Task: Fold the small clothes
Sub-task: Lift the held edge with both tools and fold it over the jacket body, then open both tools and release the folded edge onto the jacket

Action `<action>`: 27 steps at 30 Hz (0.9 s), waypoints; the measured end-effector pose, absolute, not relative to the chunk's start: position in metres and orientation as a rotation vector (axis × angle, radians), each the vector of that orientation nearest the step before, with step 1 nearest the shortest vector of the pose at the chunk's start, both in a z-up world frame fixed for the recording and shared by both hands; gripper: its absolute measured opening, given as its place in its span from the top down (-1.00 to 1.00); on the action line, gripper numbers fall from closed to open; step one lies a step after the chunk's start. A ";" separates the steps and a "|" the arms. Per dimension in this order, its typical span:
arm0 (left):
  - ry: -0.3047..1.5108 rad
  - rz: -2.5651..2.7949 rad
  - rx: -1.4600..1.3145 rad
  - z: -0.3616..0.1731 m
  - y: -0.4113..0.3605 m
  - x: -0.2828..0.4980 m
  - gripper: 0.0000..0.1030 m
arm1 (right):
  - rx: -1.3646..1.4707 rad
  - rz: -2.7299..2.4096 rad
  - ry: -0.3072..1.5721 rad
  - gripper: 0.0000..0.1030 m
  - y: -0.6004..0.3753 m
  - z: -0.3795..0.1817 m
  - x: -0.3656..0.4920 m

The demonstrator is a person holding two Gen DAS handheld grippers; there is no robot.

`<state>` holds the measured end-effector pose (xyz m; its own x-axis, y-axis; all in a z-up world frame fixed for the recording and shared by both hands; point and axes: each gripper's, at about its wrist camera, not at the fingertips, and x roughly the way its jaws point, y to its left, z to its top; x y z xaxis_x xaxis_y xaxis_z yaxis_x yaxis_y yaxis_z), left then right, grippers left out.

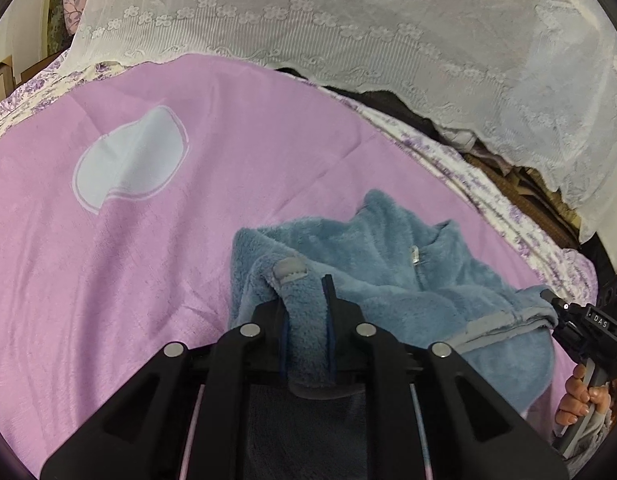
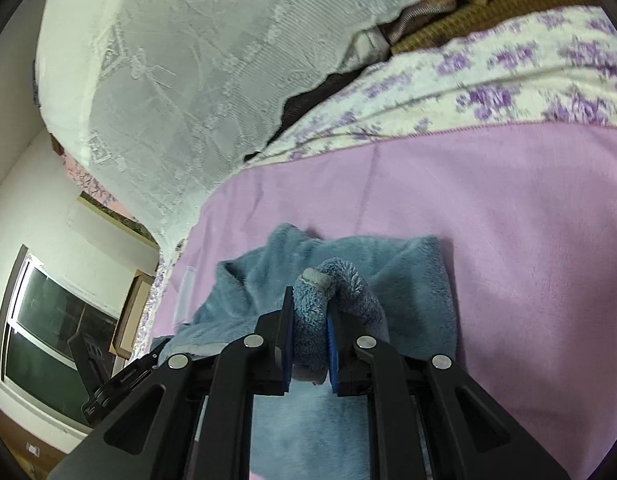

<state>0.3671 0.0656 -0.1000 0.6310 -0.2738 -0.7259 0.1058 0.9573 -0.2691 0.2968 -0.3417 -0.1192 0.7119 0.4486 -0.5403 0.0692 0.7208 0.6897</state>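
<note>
Nearest in the left wrist view, the left hand-held gripper (image 1: 308, 300) was clamped narrow on a fold of the blue fleece jacket (image 1: 388, 264), a grey-trimmed edge of the fabric poking up between its fingers. In the right wrist view the right hand-held gripper (image 2: 310, 312) was likewise pinched tight on a bunched, grey-edged hem of the same jacket (image 2: 408, 280).

The jacket was small, plush and dusty blue, with grey binding along its edges and a pale zip pull (image 1: 415, 257) at the chest. It lay crumpled and partly lifted on the near part of the bed, on a pink blanket (image 1: 228, 140), its right corner drawn out toward the right gripper at the right edge of the left view, where the person's hand (image 1: 580, 396) gripped the handle.

Farther left on the blanket was a pale leaf-shaped print (image 1: 128, 160). Beyond the blanket's far edge ran a white sheet with purple flowers (image 2: 488, 76), and past that hung a white lace cover (image 1: 348, 20) over dark bundled things. A window (image 2: 44, 328) stood at the far left of the right view.
</note>
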 end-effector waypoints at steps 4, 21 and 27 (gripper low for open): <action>0.860 -0.212 -0.189 -0.108 0.062 0.372 0.65 | 0.764 0.212 0.792 0.71 -0.345 -0.137 0.306; 0.636 -0.186 -0.247 -0.062 0.085 0.331 -0.77 | 0.648 0.217 0.613 0.10 -0.343 -0.093 0.275; 0.627 -0.166 0.010 -0.071 0.027 0.332 -0.77 | 0.439 0.276 0.653 0.39 -0.289 -0.086 0.277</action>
